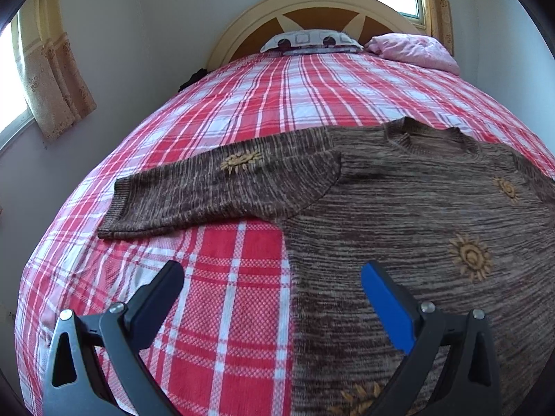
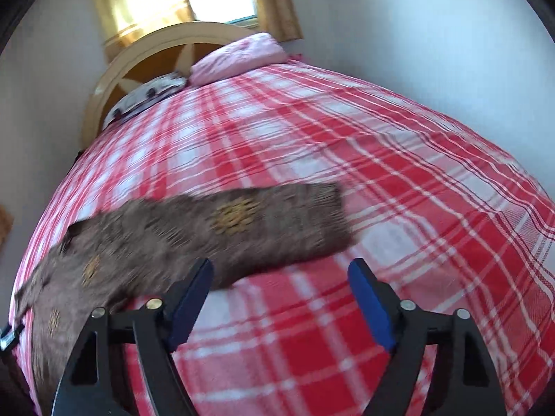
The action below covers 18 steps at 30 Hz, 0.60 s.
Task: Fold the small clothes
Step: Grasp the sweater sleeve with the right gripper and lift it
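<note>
A bed with a red-and-white plaid cover [image 1: 236, 277] is filling both views, standing in a white-walled room. A rounded cream-and-brown headboard [image 1: 312, 7] is sitting at the far end, with yellow curtains [image 1: 52, 69] hanging at windows behind and at the left. A patterned pillow [image 1: 308, 41] and a pink pillow [image 1: 412, 50] are lying against the headboard.

The brown knit sweater [image 1: 416, 208], patterned with tan sun motifs, is lying flat on the near part of the bed, one sleeve stretching left.

The left hand-held gripper [image 1: 272, 277] is hovering open over the sweater's left side edge, holding nothing. The right hand-held gripper [image 2: 281, 277] is also open and empty, over bare cover just near the other sleeve.

No containers are showing. The right view is blurring heavily; the sweater's right side is running out of the left view.
</note>
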Available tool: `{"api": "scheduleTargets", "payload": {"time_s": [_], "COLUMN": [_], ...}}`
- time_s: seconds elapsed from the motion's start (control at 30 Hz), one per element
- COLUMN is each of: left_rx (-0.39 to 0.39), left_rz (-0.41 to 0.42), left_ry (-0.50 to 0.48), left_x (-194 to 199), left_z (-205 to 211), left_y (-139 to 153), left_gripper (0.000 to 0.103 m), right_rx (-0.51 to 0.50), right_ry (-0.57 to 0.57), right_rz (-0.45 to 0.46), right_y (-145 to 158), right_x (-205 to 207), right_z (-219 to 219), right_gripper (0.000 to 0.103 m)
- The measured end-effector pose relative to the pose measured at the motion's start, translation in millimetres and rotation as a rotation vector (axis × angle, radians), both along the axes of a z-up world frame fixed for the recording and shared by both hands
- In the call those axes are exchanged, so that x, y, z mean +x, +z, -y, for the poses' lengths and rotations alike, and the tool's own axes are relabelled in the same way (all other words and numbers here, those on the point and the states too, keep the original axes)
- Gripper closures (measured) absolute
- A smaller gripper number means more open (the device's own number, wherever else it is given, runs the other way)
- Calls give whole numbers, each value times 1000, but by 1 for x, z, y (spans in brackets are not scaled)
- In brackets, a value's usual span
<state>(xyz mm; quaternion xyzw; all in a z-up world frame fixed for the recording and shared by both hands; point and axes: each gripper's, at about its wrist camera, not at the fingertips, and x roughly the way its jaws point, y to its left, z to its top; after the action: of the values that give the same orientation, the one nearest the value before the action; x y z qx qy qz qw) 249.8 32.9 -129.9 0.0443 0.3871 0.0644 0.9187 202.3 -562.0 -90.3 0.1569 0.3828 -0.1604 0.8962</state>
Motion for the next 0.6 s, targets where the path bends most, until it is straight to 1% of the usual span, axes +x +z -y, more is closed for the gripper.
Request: {"api": "scheduleTargets", "payload": {"time_s": [0.03, 0.07, 0.1, 0.17, 0.33, 0.37, 0.4, 0.47, 0.5, 0.53, 0.6], "left_rx": [-1, -2, -5, -9, -27, -29, -29, -28, -26, -28, -38], "left_rz": [-6, -11, -17, -29, -49, -51, -53, -56, -59, -62, -63], "left_ry": [0, 1, 0, -3, -1, -1, -3, -10, -14, -19, -30], "left_x": [2, 4, 5, 7, 10, 10, 10, 12, 12, 13, 14], "left_z": [0, 0, 0, 0, -2, -2, -1, 0, 1, 2, 2], "left_y": [-3, -5, -8, -12, -17, -18, -18, -19, -20, -21, -21], "left_gripper": [0, 0, 0, 0, 0, 0, 0, 0, 0, 0, 0], "right_rx": [11, 23, 38, 52, 122, 143, 158, 169, 168, 159, 146], "right_ry": [-22, -38, -52, -62, -45, -41, -35, -12, -4, 4, 15], "right_rz": [-2, -4, -8, -20, -57, -64, -64, -63, -68, -79, -86], "right_y": [-2, -5, -8, -14, -32, -35, -37, -39, -40, -41, -41], "right_x": [5, 10, 15, 24, 46, 49, 51, 54, 56, 58, 61], "right_z": [11, 22, 32, 47, 61, 63, 64, 59, 58, 55, 50], "right_gripper": [25, 27, 37, 46, 46, 50, 57, 66, 76, 82, 89]}}
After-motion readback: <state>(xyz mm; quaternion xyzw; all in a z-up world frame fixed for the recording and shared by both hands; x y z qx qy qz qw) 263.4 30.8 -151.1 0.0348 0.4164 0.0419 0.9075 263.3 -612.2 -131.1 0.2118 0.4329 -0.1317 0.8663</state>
